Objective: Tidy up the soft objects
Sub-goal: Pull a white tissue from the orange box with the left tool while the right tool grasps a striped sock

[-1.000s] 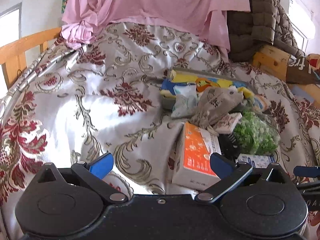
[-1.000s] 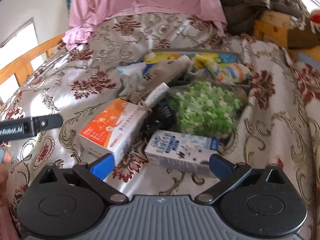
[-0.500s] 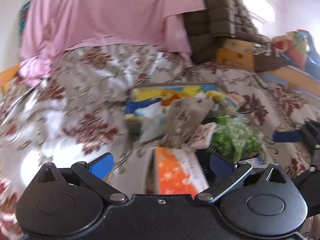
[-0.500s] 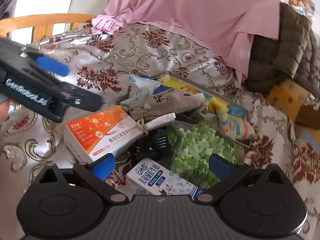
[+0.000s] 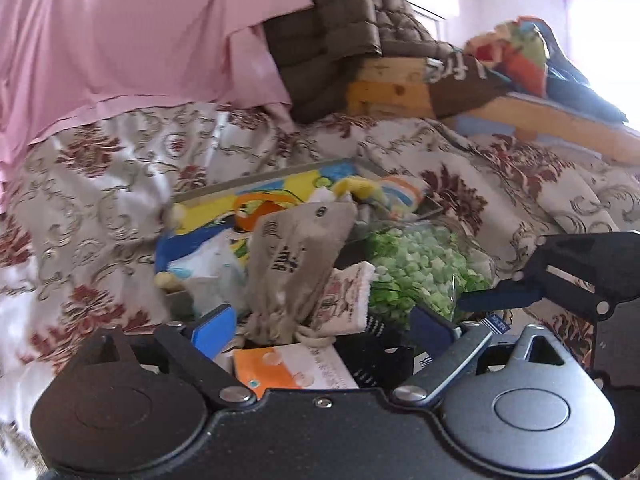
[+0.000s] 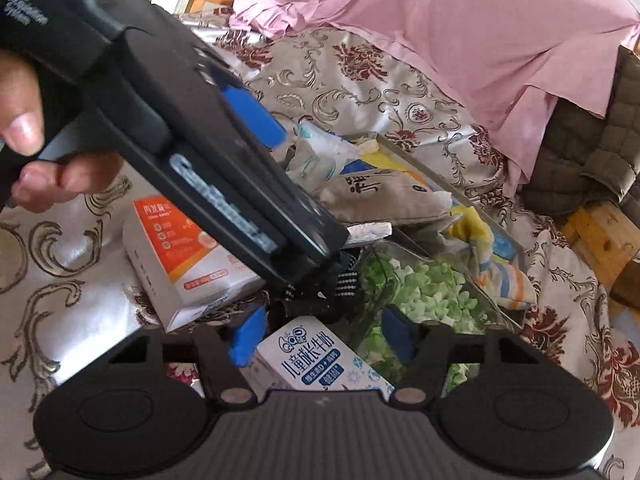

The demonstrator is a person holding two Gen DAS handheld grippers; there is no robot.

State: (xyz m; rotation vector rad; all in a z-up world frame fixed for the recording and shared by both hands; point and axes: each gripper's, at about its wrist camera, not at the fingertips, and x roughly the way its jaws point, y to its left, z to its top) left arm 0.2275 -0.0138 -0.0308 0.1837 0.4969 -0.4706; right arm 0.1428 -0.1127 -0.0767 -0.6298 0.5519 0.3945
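A cloth pouch (image 5: 296, 256) lay on the bed (image 5: 500, 176), a bag of pellets (image 5: 424, 268) at its right. A tissue box (image 5: 292, 368) sat before the pouch, a milk carton (image 6: 320, 360) before the pellets.

Daylight floods in, blowing out the window (image 5: 608, 40) at upper right of the left view. The satin bedspread (image 5: 100, 184) glares white at far left. Motion blur smears both views, worst on the left gripper (image 6: 280, 184) crossing the right view. Fisheye bends the edges, corners dark.
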